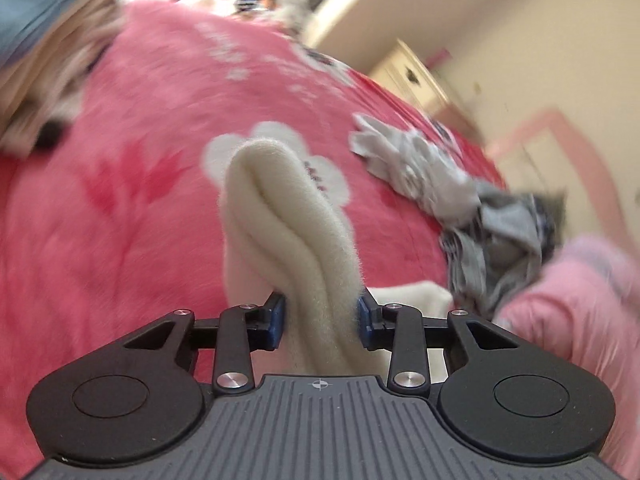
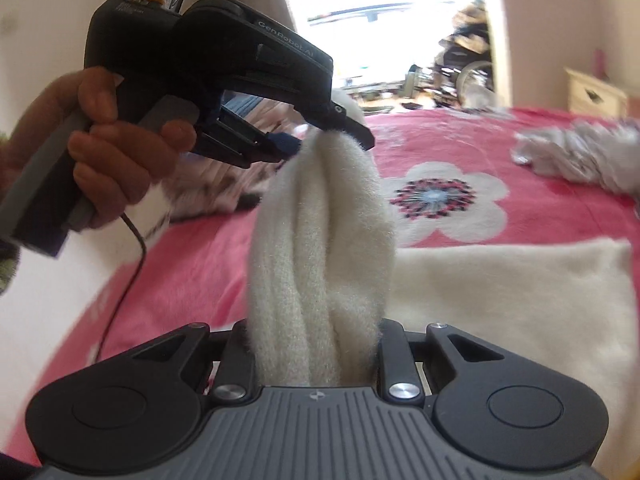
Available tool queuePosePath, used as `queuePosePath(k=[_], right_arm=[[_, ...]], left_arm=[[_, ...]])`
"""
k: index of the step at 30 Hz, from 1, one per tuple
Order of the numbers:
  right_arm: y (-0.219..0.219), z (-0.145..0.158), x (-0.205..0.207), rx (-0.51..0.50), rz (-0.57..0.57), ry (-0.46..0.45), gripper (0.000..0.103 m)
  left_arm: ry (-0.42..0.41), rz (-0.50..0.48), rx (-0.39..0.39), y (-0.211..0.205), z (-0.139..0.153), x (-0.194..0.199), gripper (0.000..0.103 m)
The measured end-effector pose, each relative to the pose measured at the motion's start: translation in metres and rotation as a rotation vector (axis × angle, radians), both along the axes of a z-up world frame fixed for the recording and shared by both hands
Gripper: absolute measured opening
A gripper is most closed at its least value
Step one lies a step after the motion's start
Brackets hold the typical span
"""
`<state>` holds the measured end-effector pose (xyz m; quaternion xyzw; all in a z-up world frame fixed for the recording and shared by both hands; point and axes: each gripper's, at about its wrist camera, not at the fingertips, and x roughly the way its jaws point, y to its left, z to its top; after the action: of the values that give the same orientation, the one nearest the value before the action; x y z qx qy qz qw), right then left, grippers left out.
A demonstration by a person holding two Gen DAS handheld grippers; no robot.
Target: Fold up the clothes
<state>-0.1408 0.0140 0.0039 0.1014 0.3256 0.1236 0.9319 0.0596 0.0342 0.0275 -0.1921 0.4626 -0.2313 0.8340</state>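
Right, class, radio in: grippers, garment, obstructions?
Left gripper and right gripper clamped on cream fleece. Bunched edge lifted off pink blanket. Grey clothes lie clear.

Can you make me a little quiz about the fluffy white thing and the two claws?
1. True or false: only one claw grips the fluffy cream garment.
2. Pick one. The grey clothes are: A) lying crumpled on the pink blanket, B) hanging from a claw, C) folded in a neat stack.
3. Fill in the gap: the big white shape printed on the blanket behind the garment is a ______.

Key
1. False. The left claw pinches one part of it and the right claw pinches another, so a bunched stretch hangs between them.
2. A.
3. Flower.
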Motion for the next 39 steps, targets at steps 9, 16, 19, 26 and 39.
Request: queuePosePath(k=[9, 16, 19, 26, 39], right_arm=[[-0.082, 0.004, 0.006, 0.107, -0.174, 0.151, 0.022], [-0.145, -0.024, -0.008, 0.172, -0.337, 0.182, 0.022], [-0.163, -0.045, -0.013, 0.212, -0.373, 0.197, 0.022], [-0.196, -0.083, -0.027, 0.45, -0.39, 0.202, 0.022], [-0.217, -0.096, -0.041, 0.672, -0.42, 0.247, 0.023]], left_arm=[[-0.039, -0.33, 0.214, -0.152, 0.004, 0.022, 0.034], [-0.092, -0.41, 0.136, -0.201, -0.021, 0.021, 0.033], [-0.111, -0.479, 0.126, -0.223, -0.027, 0.022, 0.033], [-0.013, -0.625, -0.047, -0.216, -0.045, 0.042, 0.044], [-0.114, -0.548, -0.007, -0.152, -0.063, 0.045, 0.048]])
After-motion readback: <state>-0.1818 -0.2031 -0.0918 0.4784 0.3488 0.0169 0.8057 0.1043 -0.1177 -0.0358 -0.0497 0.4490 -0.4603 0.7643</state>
